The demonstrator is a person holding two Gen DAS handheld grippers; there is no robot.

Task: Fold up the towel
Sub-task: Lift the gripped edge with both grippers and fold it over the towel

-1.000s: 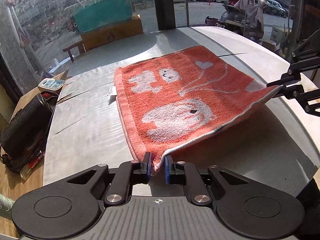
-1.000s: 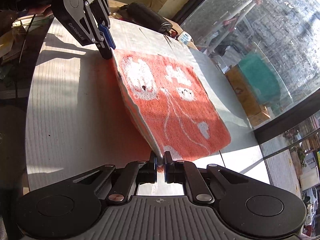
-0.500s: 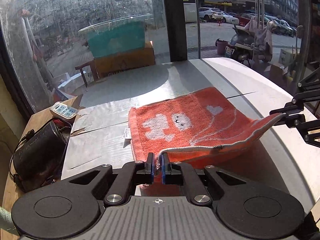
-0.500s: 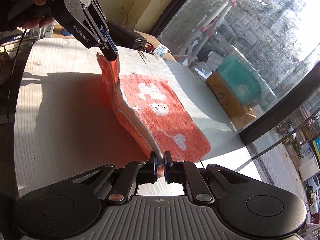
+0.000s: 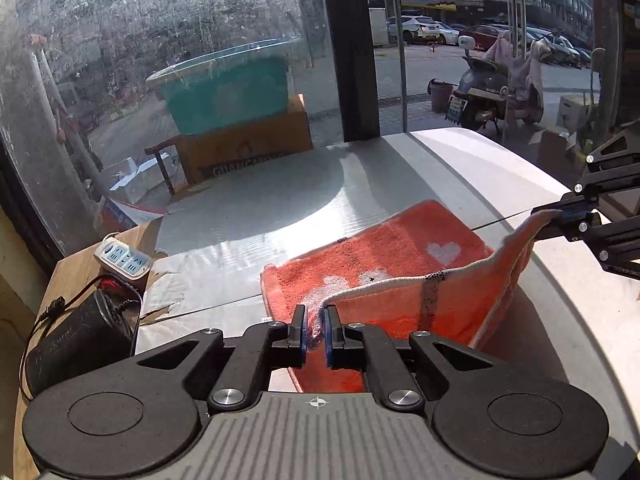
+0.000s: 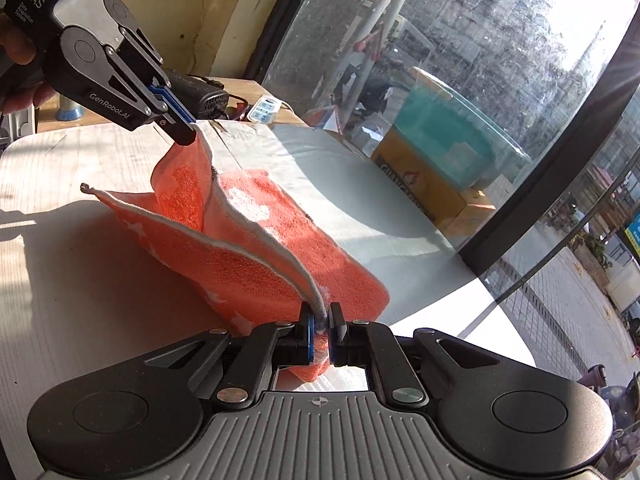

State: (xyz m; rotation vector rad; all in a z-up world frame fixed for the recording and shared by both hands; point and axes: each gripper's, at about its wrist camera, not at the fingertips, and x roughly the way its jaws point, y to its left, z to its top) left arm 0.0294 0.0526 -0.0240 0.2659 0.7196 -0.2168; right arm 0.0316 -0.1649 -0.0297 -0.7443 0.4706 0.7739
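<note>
Far left, off the table edge: a black bag (image 5: 76,344) with a cord, on a wooden ledge. Just beyond it, a white power strip (image 5: 123,259) with blue sockets.

Left gripper (image 5: 315,330): clenched on 1 corner of the orange towel (image 5: 384,256), the white hem pinched between the blue pads. In the right wrist view this gripper (image 6: 188,130) sits at upper left, a hand (image 6: 20,56) partly visible behind it, and the corner hangs lifted from its tip.

Towel: on the white table (image 5: 440,160), orange terry with white figures and a white heart. Far part lies flat on the tabletop. Near edge is raised off the surface between the 2 grippers, sagging in the middle; underside shows paler orange with a dark striped tag on the hem. A loose flap with a curled corner sticks out toward the left in the right wrist view.

Right gripper (image 6: 320,334): clenched on the other near corner, cloth bunched between the pads. In the left wrist view it (image 5: 560,216) is at the right edge, holding the corner high above the table.

Beyond the table: a scratched window, a teal tub (image 5: 228,88) on a cardboard box outside.
</note>
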